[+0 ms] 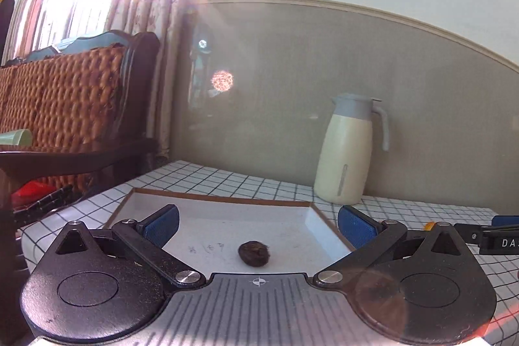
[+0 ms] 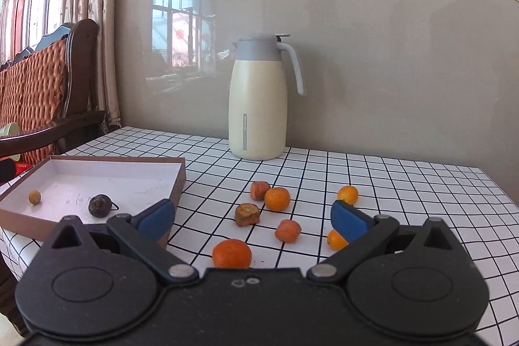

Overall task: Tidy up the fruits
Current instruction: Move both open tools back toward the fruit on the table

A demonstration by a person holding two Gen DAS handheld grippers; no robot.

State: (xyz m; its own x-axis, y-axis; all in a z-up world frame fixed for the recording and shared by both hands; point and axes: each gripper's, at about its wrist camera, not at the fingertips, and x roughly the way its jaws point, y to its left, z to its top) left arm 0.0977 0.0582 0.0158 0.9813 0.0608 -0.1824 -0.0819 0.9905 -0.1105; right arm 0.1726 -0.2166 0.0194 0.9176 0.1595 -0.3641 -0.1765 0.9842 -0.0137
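Taking the cardboard tray (image 2: 180,180) as your landmark, work outward from yourself. Your right gripper (image 2: 253,218) is spread wide and holds nothing; it hovers over the checked tablecloth (image 2: 389,184) just beside the tray's right wall. Your left gripper (image 1: 258,224) is likewise released and empty, poised over the tray's near edge.

Nearest you, right of the tray, lies a tangerine (image 2: 232,253) partly hidden behind the gripper body. If you descend blind, a pad may nudge it and it could roll toward the table edge. A little farther from the tray sit a cut brown fruit (image 2: 247,214), a reddish piece (image 2: 288,230) and a small orange (image 2: 335,239) tucked behind your right finger (image 2: 348,221), which could knock it as you close.

Farther on, a second tangerine (image 2: 277,199) touches another reddish piece (image 2: 259,190); gripping one probably shoves the other. A kumquat (image 2: 347,195) sits farthest right of the tray.

Inside the tray rest a dark fruit (image 2: 100,206) and a small tan fruit (image 2: 34,196); dropping from height may scatter them. Beyond the tray stands the thermos jug (image 2: 258,106), well clear of the fruit.
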